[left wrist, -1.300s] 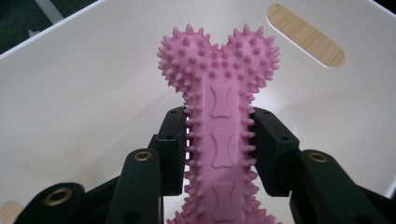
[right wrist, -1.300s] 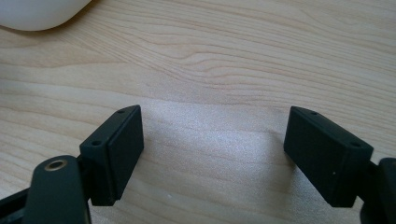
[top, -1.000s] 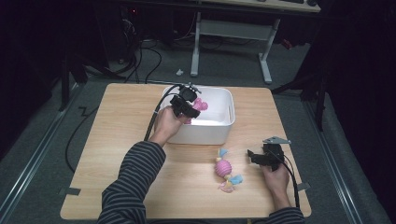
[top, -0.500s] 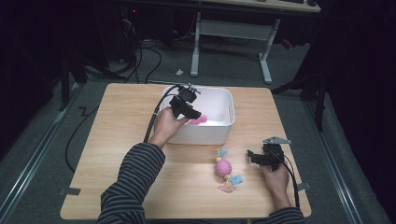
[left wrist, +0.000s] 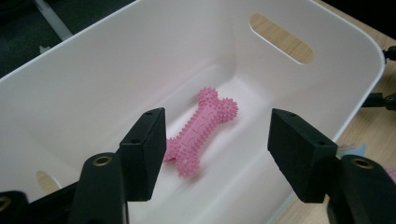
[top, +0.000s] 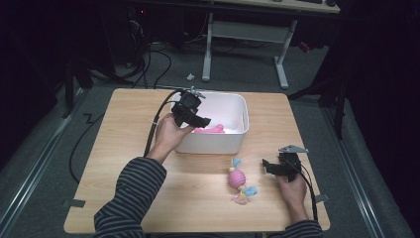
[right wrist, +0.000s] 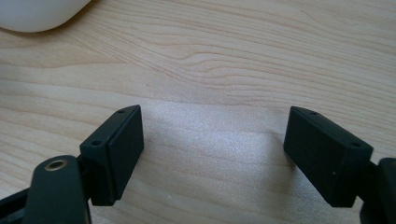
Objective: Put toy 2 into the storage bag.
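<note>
Pink spiked bone toy [left wrist: 200, 132] lying flat on the floor of the white bin [left wrist: 327, 60], free of any grip, slightly slantwise along the bin's length. Above it the left tool [top: 197, 120], jaws just now parting and spread with nothing between them — bone dropped clear, pads well apart from it. Little risk to the bone itself, then; more risk in the retreat: a careless pull back toward the near side could catch the bin's near wall with the tool or its trailing cable [top: 153, 130] and drag or tip the light bin across the table [top: 124, 163]. On the near right, a pink striped ball toy with blue and yellow tails [top: 237, 181] lying loose on the table, just left of the right tool [top: 267, 166], whose jaws stand spread over bare wood, nothing pinched. Likely next target, judging by position — and an awkward one: round body apt to roll away under a one-sided push, soft tails apt to be nipped alone, leaving the toy dangling and liable to slip out on the way to the bin. Approach too low, and pads scraping the table instead.
</note>
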Available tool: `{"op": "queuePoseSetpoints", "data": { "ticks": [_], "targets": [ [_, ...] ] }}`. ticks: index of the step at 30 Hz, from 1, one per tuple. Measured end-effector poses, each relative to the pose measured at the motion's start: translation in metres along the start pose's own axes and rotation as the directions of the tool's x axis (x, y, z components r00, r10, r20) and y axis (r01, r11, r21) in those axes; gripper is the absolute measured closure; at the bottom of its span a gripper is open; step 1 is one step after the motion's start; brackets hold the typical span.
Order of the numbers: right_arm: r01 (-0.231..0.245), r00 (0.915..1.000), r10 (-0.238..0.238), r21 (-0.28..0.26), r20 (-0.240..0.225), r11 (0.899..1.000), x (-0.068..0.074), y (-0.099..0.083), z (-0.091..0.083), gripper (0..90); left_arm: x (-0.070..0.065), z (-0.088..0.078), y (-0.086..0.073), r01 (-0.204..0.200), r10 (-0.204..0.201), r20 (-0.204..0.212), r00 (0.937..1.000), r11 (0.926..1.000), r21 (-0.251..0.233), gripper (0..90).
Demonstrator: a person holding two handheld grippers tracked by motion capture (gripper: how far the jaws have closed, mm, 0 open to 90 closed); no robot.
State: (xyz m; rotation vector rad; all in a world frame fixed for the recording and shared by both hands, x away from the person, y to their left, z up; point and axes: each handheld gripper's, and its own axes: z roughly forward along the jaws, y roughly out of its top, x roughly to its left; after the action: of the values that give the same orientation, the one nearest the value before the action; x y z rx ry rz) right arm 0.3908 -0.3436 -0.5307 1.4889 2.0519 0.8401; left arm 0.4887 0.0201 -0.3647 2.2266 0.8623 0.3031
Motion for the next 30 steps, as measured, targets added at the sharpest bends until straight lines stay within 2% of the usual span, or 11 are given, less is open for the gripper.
{"op": "queuePoseSetpoints", "data": {
  "ticks": [5,10,13,19,30],
  "targets": [
    [-0.002,1.0000,0.002,0.000,0.000,1.000,0.000,0.000,0.000,20.2,0.007,-0.013,-0.009,0.029,-0.030,-0.011,0.9995,0.9991,-0.032,36.8],
    [-0.002,1.0000,0.002,0.000,0.000,1.000,0.000,0.000,0.000,20.3,0.009,-0.028,-0.015,0.028,-0.029,-0.029,0.9991,0.9982,-0.054,36.0],
    [0.000,1.0000,0.000,0.001,0.000,1.000,0.000,0.000,0.000,20.3,0.010,-0.035,-0.019,0.040,-0.043,-0.036,0.9984,0.9969,-0.068,35.8],
    [0.000,1.0000,0.000,0.001,-0.001,1.000,0.000,0.000,0.000,20.3,0.013,-0.044,-0.033,0.051,-0.056,-0.060,0.9967,0.9958,-0.076,35.5],
    [0.001,1.0000,-0.001,-0.001,-0.002,1.000,0.000,0.000,0.000,20.2,0.021,-0.061,-0.061,0.095,-0.103,-0.065,0.9926,0.9891,-0.112,35.0]
  ]
}}
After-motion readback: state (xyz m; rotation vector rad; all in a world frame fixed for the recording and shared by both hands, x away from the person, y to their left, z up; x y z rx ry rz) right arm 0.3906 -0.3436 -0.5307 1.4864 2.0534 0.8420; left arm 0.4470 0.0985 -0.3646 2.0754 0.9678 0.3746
